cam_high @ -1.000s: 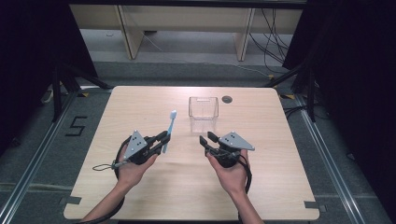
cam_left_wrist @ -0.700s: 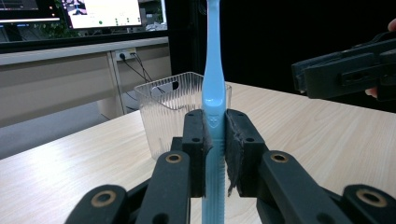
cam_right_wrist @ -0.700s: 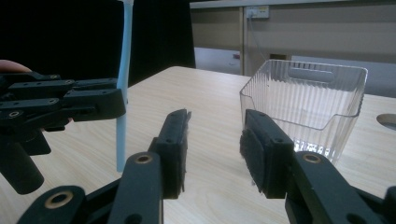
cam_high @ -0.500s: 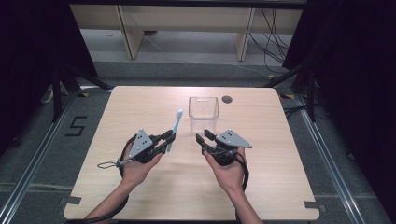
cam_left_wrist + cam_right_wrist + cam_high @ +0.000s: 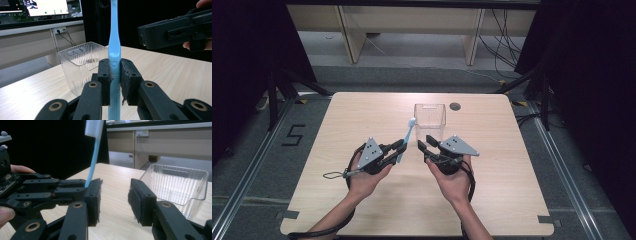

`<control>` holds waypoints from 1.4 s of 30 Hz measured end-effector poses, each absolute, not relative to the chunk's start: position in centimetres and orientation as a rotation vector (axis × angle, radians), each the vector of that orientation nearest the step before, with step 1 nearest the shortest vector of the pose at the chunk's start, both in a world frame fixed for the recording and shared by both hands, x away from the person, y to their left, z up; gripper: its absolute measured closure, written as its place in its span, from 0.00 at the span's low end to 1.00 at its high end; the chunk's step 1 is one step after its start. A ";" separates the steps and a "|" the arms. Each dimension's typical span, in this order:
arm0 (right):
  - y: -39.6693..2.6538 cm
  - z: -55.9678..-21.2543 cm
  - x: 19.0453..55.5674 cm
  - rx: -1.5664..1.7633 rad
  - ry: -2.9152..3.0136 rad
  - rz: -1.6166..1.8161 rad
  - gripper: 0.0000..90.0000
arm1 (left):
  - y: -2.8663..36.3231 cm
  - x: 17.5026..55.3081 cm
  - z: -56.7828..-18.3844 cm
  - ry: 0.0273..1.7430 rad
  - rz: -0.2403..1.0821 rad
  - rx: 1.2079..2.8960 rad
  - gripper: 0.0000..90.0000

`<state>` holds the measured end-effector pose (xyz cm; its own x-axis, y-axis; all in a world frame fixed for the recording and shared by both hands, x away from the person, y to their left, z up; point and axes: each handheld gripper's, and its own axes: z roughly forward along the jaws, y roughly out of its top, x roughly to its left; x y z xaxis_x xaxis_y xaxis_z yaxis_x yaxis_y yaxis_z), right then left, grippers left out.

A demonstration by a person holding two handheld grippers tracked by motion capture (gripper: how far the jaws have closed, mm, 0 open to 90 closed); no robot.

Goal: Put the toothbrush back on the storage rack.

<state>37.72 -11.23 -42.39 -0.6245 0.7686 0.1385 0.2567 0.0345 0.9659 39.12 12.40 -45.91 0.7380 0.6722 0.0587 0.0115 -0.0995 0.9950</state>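
Desk (image 5: pixel 362 115): pale wood-grain top with rounded corners. Clear ribbed plastic bin (image 5: pixel 430 116), square and open-topped, stands toward 12 o'clock. Left gripper (image 5: pixel 396 150): black padded jaws clenched on the smooth handle of a light blue toothbrush (image 5: pixel 406 139), white bristle head pointing toward 1 o'clock, near the bin. Right gripper (image 5: pixel 425 143): jaws released, parted and unloaded, aimed toward 10 o'clock at the toothbrush. Both hands are palm-up above the desk at 6 o'clock.

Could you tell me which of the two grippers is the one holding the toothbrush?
The left gripper: its jaws are shut on the blue toothbrush, whose head points up. The right gripper has open jaws with nothing between them.
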 end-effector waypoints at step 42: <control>-10.7 -41.7 38.6 1.010 1.868 1.649 0.96 | 9.5 39.2 -45.9 0.532 0.564 1.665 0.81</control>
<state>38.59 -10.69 -41.69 -0.6310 0.7643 0.1332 0.2268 0.0176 0.9738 39.24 9.53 -45.88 0.7751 0.6277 0.0720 0.0352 -0.1567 0.9870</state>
